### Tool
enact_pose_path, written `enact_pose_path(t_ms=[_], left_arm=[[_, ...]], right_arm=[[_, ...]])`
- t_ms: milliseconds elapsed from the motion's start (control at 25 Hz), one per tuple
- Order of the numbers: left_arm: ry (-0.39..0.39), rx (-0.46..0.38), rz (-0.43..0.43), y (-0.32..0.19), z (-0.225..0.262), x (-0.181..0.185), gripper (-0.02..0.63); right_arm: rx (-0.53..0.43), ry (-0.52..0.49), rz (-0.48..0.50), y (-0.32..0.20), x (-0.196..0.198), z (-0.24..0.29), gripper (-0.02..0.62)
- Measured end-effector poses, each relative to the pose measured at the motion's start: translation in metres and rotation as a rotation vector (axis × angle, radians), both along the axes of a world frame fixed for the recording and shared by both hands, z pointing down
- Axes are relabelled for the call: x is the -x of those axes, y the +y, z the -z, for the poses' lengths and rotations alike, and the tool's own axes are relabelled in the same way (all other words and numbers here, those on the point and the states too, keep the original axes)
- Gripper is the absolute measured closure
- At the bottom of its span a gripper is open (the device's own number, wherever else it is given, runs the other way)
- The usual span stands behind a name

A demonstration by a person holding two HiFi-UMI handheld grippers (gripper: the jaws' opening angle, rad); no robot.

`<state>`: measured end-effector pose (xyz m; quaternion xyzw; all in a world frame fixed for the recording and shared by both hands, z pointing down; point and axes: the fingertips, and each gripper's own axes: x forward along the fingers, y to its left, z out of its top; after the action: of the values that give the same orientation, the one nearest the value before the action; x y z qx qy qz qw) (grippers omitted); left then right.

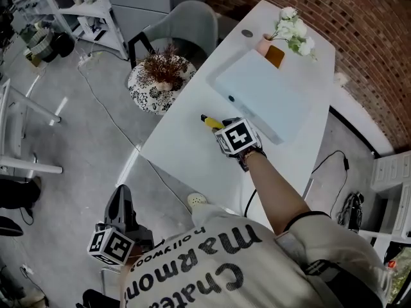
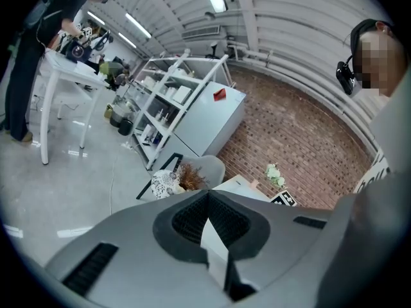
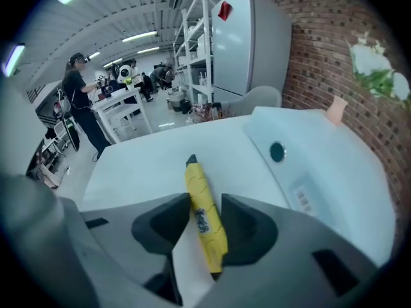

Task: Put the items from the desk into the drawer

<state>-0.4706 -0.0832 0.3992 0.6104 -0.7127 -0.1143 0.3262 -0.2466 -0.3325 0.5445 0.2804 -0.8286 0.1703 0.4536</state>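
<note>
A yellow banana-shaped pen (image 1: 209,120) (image 3: 198,185) lies on the white desk (image 1: 183,149), just in front of a flat white drawer unit (image 1: 263,95) (image 3: 314,172) with a round dark knob. My right gripper (image 1: 216,124) (image 3: 205,228) points steeply down over the pen, and its two dark pads sit against the pen's sides. My left gripper (image 1: 119,204) (image 2: 207,201) hangs low at the left, over the floor and away from the desk, with its jaws together and nothing in them.
A pink vase of white flowers (image 1: 290,32) and an orange item (image 1: 275,55) stand at the desk's far end. A grey chair (image 1: 187,19) and a speckled pot of dried plants (image 1: 160,77) are left of the desk. Brick wall runs along the right.
</note>
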Motion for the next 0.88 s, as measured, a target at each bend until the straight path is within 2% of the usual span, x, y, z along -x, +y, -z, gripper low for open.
enact_pose_path(t_ms=[120, 240, 360, 480, 560, 720, 880], left_arm=[[-0.003, -0.016, 0.002, 0.009, 0.006, -0.003, 0.611], [-0.01, -0.026, -0.002, 0.02, 0.012, -0.007, 0.611], [-0.009, -0.029, 0.004, 0.034, 0.015, -0.01, 0.611], [0.002, -0.043, -0.003, 0.047, 0.016, -0.019, 0.611], [0.004, -0.048, -0.016, 0.054, 0.018, -0.029, 0.611], [-0.008, -0.058, -0.036, 0.067, 0.028, -0.045, 0.611], [-0.027, -0.078, -0.051, 0.082, 0.036, -0.051, 0.611]], right_arm=[[0.007, 0.033, -0.022, 0.011, -0.005, 0.0, 0.457], [0.029, 0.024, -0.062, 0.023, -0.011, 0.003, 0.468], [0.045, -0.024, -0.107, 0.038, -0.017, 0.009, 0.48], [0.078, -0.091, -0.184, 0.057, -0.027, 0.012, 0.532], [0.095, -0.11, -0.226, 0.067, -0.036, 0.011, 0.534], [0.074, -0.089, -0.223, 0.08, -0.048, 0.015, 0.537], [0.074, -0.134, -0.252, 0.099, -0.057, 0.023, 0.537]])
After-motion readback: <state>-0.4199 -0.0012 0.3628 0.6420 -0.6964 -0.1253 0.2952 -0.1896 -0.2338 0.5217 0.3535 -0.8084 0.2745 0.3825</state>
